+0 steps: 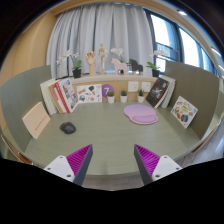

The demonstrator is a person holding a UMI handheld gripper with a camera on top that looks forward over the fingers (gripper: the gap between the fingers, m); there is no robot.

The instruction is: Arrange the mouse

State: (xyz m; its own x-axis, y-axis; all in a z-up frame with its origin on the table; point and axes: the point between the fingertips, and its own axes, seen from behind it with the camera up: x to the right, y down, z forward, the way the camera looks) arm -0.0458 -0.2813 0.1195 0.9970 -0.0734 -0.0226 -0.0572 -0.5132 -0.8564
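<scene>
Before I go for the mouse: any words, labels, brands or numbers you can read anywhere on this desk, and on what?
No text here can be read.
Books propped behind the mouse: covers show print, too small to read.
Cards at the back of the desk: patterned, nothing legible.
Frame and card beside the pink mouse pad: pictures only, any print too small.
The claw is open, holding nothing, no marking visible.

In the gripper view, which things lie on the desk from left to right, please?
Tan board → mouse → pink mousepad → card with coloured dots. The gripper hangs open before the desk, holding nothing.
</scene>
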